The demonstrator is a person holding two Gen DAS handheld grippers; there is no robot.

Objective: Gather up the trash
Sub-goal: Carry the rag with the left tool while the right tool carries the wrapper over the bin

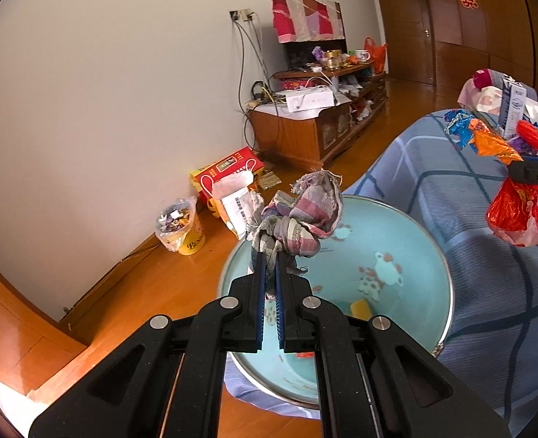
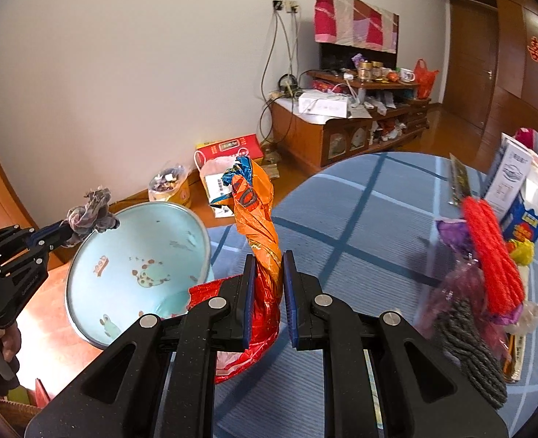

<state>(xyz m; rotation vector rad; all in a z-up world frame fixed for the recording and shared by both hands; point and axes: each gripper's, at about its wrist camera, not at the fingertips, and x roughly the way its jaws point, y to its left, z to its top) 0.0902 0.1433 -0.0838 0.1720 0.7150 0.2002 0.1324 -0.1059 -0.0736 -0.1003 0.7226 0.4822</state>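
Checked rag (image 1: 298,219) clamped in left gripper (image 1: 271,255), above basin (image 1: 407,241)

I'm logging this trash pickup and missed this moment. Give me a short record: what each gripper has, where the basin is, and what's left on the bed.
left gripper: shut on a knotted checked rag, held above the basin
right gripper: shut on a twisted orange and red foil wrapper
basin: light blue, at the edge of the bed, nearly empty; a small yellow piece lies inside
bed cover: blue checked
left on the bed: red mesh bundle, purple wrapper, grey knit piece, boxes
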